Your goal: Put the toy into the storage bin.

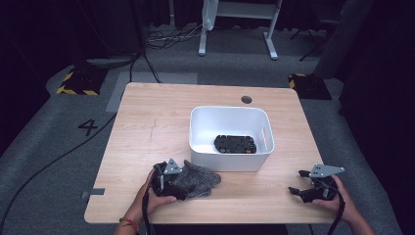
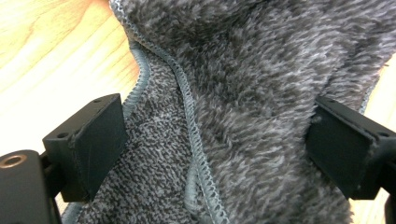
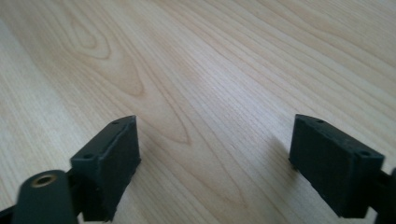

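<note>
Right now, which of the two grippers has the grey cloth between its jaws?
The left gripper: its open jaws straddle the fuzzy grey cloth. The right gripper has bare table between its jaws.

Wooden table (image 1: 147, 112), white bin (image 1: 230, 125) at centre holding a black part (image 1: 235, 144). Grey fleece cloth (image 1: 200, 178) bunched against bin's near left corner. Left gripper (image 1: 182, 188) on the cloth. Right gripper (image 1: 297, 182) near right front edge, jaws apart, nothing between.
</note>
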Demonstrator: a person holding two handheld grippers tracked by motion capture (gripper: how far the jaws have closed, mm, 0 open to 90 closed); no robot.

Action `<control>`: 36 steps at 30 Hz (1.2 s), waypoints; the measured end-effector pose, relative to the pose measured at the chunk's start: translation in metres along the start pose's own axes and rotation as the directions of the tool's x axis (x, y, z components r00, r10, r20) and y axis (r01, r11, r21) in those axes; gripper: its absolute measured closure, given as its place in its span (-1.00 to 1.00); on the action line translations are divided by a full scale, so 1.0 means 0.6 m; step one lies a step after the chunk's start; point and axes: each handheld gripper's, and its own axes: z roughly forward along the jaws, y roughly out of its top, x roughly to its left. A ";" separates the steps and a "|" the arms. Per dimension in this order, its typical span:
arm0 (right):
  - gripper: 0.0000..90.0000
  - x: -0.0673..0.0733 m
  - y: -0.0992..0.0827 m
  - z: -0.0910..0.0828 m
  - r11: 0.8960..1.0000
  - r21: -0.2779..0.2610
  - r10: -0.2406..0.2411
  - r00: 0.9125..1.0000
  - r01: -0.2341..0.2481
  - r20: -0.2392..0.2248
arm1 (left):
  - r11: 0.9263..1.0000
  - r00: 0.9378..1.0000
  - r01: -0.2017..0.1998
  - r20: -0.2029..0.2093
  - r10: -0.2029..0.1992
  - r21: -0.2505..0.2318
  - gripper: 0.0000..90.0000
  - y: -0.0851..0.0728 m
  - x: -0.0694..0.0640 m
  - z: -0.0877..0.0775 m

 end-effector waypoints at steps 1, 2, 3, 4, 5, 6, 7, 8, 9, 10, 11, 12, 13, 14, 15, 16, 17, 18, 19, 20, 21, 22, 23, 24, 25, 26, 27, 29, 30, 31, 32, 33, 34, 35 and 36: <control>-0.66 -0.002 -0.005 0.000 1.000 -0.020 0.015 1.000 -0.015 -0.002 | 1.000 1.000 0.000 0.000 0.000 0.000 -0.79 0.000 0.000 0.000; -0.66 -0.002 -0.009 0.001 0.999 -0.041 0.021 1.000 -0.020 0.001 | 1.000 1.000 0.002 0.000 -0.002 0.001 -0.79 0.000 0.000 0.000; -0.67 -0.002 -0.014 0.001 0.998 -0.061 0.027 1.000 -0.027 0.004 | 1.000 1.000 0.002 0.000 -0.002 0.001 -0.79 0.000 0.000 0.000; -0.67 -0.001 -0.014 0.000 0.998 -0.061 0.030 0.999 -0.029 0.011 | 1.000 1.000 0.001 0.001 -0.001 0.000 -0.79 0.000 0.000 0.000; -0.67 -0.001 -0.015 0.000 0.998 -0.063 0.033 0.999 -0.032 0.014 | 1.000 1.000 0.001 0.002 -0.001 0.000 -0.79 0.000 0.000 0.000; -0.67 -0.001 -0.015 -0.001 0.997 -0.062 0.036 0.999 -0.035 0.016 | 1.000 1.000 0.000 0.003 0.000 0.000 -0.79 0.000 0.001 0.000; -0.67 -0.001 -0.015 -0.001 0.997 -0.062 0.037 0.999 -0.036 0.016 | 1.000 1.000 -0.004 0.004 0.004 -0.001 -0.80 0.001 0.001 0.000; -0.67 -0.001 -0.015 -0.001 0.997 -0.062 0.036 0.999 -0.035 0.017 | 1.000 1.000 -0.003 0.007 0.003 0.000 -0.80 0.001 0.002 0.001; -0.67 -0.001 -0.015 -0.001 0.997 -0.062 0.036 0.999 -0.035 0.017 | 1.000 1.000 -0.004 0.007 0.004 0.000 -0.80 0.001 0.002 0.001; -0.67 -0.001 -0.015 -0.001 0.997 -0.062 0.036 0.999 -0.035 0.017 | 1.000 1.000 -0.004 0.007 0.004 0.000 -0.80 0.001 0.002 0.001; -0.67 -0.001 -0.015 -0.001 0.997 -0.062 0.036 0.999 -0.035 0.017 | 1.000 1.000 -0.005 0.007 0.005 0.001 -0.80 0.001 0.002 0.001; -0.67 -0.001 -0.015 -0.001 0.997 -0.062 0.036 0.999 -0.035 0.017 | 1.000 1.000 -0.008 0.005 0.008 0.001 -0.80 0.001 0.002 0.001; -0.67 -0.001 -0.015 -0.001 0.997 -0.062 0.036 0.999 -0.035 0.018 | 1.000 1.000 -0.007 0.005 0.007 0.001 -0.80 0.001 0.002 0.001; -0.67 -0.001 -0.015 -0.001 0.997 -0.062 0.036 0.999 -0.035 0.018 | 1.000 1.000 -0.008 0.005 0.008 0.001 -0.80 0.001 0.002 0.001; -0.67 -0.001 -0.015 -0.001 0.997 -0.062 0.036 0.999 -0.035 0.018 | 1.000 1.000 -0.008 0.005 0.008 0.001 -0.80 0.001 0.002 0.001; -0.67 -0.001 -0.015 -0.001 0.997 -0.062 0.036 0.999 -0.035 0.018 | 1.000 1.000 -0.008 0.005 0.008 0.001 -0.80 0.001 0.002 0.001; -0.67 -0.001 -0.015 -0.001 0.997 -0.062 0.036 0.999 -0.035 0.017 | 1.000 1.000 -0.008 0.005 0.008 0.001 -0.80 0.001 0.002 0.001; -0.67 -0.001 -0.015 -0.001 0.997 -0.062 0.036 0.999 -0.035 0.017 | 1.000 1.000 -0.008 0.005 0.008 0.001 -0.80 0.001 0.002 0.001; -0.67 -0.001 -0.015 -0.001 0.997 -0.062 0.036 0.999 -0.035 0.017 | 1.000 1.000 -0.008 0.005 0.008 0.001 -0.80 0.001 0.002 0.001; -0.67 -0.001 -0.015 -0.001 0.997 -0.062 0.036 0.999 -0.035 0.017 | 1.000 1.000 -0.008 0.004 0.008 0.001 -0.80 0.001 0.002 0.001; -0.67 -0.001 -0.015 -0.001 0.997 -0.062 0.036 0.999 -0.035 0.018 | 1.000 1.000 -0.008 0.005 0.008 0.001 -0.80 0.001 0.002 0.001; -0.67 -0.001 -0.015 -0.001 0.997 -0.062 0.036 0.999 -0.035 0.018 | 1.000 1.000 -0.008 0.004 0.008 0.001 -0.80 0.001 0.002 0.001; -0.67 -0.001 -0.015 -0.001 0.997 -0.062 0.036 0.999 -0.035 0.017 | 1.000 1.000 -0.008 0.004 0.008 0.001 -0.80 0.001 0.002 0.001; -0.67 -0.001 -0.015 -0.001 0.997 -0.062 0.036 0.999 -0.035 0.018 | 1.000 1.000 -0.010 0.004 0.010 0.000 -0.80 0.001 0.002 0.001; -0.67 -0.001 -0.015 -0.001 0.997 -0.062 0.036 0.999 -0.035 0.018 | 1.000 1.000 -0.009 0.004 0.009 0.001 -0.80 0.001 0.002 0.001; -0.67 -0.001 -0.015 -0.001 0.997 -0.062 0.036 0.999 -0.035 0.018 | 1.000 1.000 -0.009 0.004 0.009 0.001 -0.80 0.001 0.002 0.001; -0.67 -0.001 -0.015 -0.001 0.997 -0.062 0.036 0.999 -0.035 0.018 | 1.000 1.000 -0.010 0.004 0.010 0.000 -0.80 0.001 0.002 0.001; -0.67 -0.001 -0.015 -0.001 0.997 -0.062 0.036 0.999 -0.035 0.018 | 1.000 1.000 -0.009 0.005 0.009 0.001 -0.80 0.001 0.002 0.001; -0.67 -0.001 -0.015 -0.001 0.997 -0.062 0.036 0.999 -0.035 0.017 | 1.000 1.000 -0.009 0.005 0.009 0.001 -0.80 0.001 0.002 0.001; -0.67 -0.001 -0.015 -0.001 0.997 -0.062 0.036 0.999 -0.035 0.017 | 1.000 1.000 -0.008 0.005 0.008 0.001 -0.80 0.001 0.002 0.001; -0.67 -0.001 -0.015 0.000 0.997 -0.063 0.037 0.999 -0.036 0.016 | 1.000 1.000 -0.009 0.005 0.009 0.001 -0.80 0.001 0.002 0.001; -0.67 -0.001 -0.015 0.000 0.997 -0.063 0.037 0.999 -0.036 0.016 | 1.000 1.000 -0.008 0.005 0.008 0.001 -0.80 0.001 0.002 0.001; -0.67 -0.001 -0.015 0.000 0.997 -0.064 0.037 0.999 -0.036 0.015 | 1.000 1.000 -0.008 0.005 0.008 0.001 -0.80 0.001 0.002 0.001; -0.67 -0.002 -0.015 0.000 0.997 -0.064 0.037 0.999 -0.036 0.015 | 1.000 1.000 -0.008 0.004 0.008 0.001 -0.80 0.001 0.002 0.001; -0.67 -0.002 -0.015 0.000 0.997 -0.064 0.037 0.999 -0.036 0.015 | 1.000 1.000 -0.009 0.004 0.009 0.001 -0.80 0.001 0.002 0.001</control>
